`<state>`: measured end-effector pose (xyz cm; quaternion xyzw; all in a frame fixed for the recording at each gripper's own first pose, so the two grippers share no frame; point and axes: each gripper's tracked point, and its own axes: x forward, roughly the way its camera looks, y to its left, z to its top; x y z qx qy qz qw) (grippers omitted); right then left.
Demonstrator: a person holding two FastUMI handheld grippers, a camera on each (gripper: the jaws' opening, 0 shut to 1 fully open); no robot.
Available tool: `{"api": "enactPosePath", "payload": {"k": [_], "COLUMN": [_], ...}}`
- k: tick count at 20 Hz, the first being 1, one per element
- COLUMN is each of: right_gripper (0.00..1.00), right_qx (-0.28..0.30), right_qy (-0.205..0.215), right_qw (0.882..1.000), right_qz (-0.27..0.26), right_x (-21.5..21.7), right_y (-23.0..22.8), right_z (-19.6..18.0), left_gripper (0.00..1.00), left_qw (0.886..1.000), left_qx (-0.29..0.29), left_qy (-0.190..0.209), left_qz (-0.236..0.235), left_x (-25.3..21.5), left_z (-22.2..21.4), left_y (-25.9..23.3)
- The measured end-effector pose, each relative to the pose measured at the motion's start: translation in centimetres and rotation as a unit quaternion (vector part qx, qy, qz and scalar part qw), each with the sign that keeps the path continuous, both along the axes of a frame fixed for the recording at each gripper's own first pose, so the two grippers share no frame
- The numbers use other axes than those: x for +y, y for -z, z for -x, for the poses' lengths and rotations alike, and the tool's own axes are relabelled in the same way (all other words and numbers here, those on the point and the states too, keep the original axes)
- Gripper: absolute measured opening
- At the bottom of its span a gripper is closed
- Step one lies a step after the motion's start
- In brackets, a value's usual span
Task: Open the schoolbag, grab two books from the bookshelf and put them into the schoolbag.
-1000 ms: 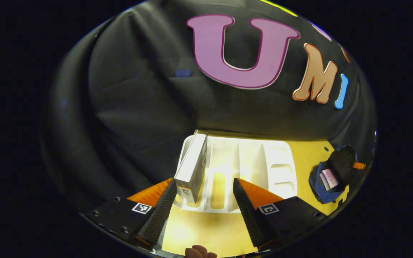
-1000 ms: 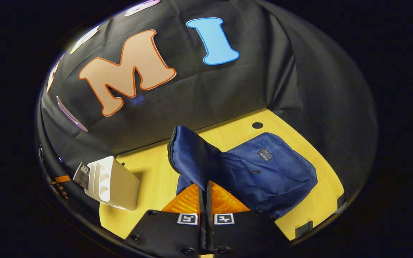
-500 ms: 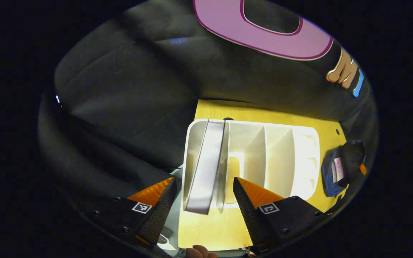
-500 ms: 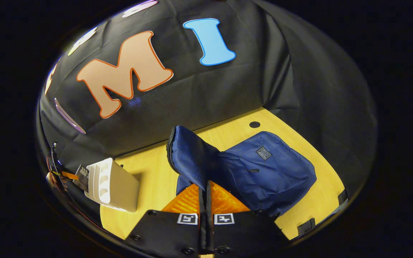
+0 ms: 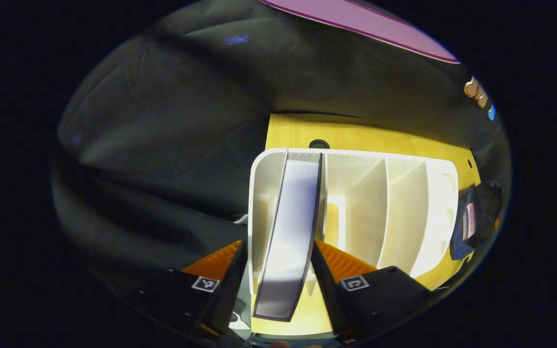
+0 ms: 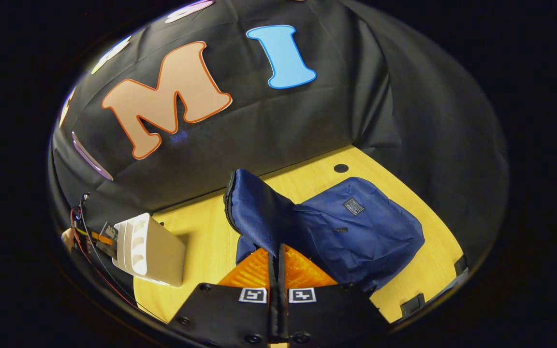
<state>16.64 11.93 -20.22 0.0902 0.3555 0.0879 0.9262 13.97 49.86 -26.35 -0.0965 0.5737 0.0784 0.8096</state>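
Left gripper [image 5: 278, 280] open, fingers either side of a book [image 5: 290, 241], contact not clear. Book stands on edge in the leftmost slot of the white shelf [image 5: 404, 212] just ahead, leaning slightly; other slots beyond to the right. Bag [image 5: 474, 222] far right of it on the yellow table [image 5: 356, 137]

Right gripper [image 6: 277, 270] closed on the bag's flap [image 6: 254, 212], holding it raised. Blue bag [image 6: 360, 232] body lies just ahead to the right. Shelf [image 6: 150, 249] off to the left, left gripper [image 6: 97, 239] partly seen behind it
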Motion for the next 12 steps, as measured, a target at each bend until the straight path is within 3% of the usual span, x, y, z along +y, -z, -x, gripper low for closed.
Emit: {"api": "enactPosePath", "payload": {"k": [1, 2, 4, 12], "right_gripper": [0.03, 0.03, 0.03, 0.03], "right_qx": [0.000, 0.001, 0.002, 0.002], "right_qy": [0.001, 0.001, 0.001, 0.002], "right_qw": [1.000, 1.000, 1.000, 1.000], "right_qz": [0.000, -0.001, -0.001, -0.003], "right_x": [0.02, 0.05, 0.10, 0.01], "right_y": [0.06, 0.02, 0.12, 0.14], "right_z": [-0.06, -0.04, -0.11, -0.13], "left_gripper": [0.68, 0.47, 0.36, 0.28], "left_qw": [1.000, 1.000, 1.000, 0.999], "left_qx": [0.010, 0.012, 0.020, 0.026], "left_qy": [0.000, 0.000, 0.008, 0.018], "left_qz": [-0.004, 0.002, 0.016, 0.012], "left_x": [0.01, -0.17, -0.78, -0.75], "left_z": [-0.11, 0.01, 0.19, 0.08], "left_y": [0.23, 0.08, -0.19, -0.08]}}
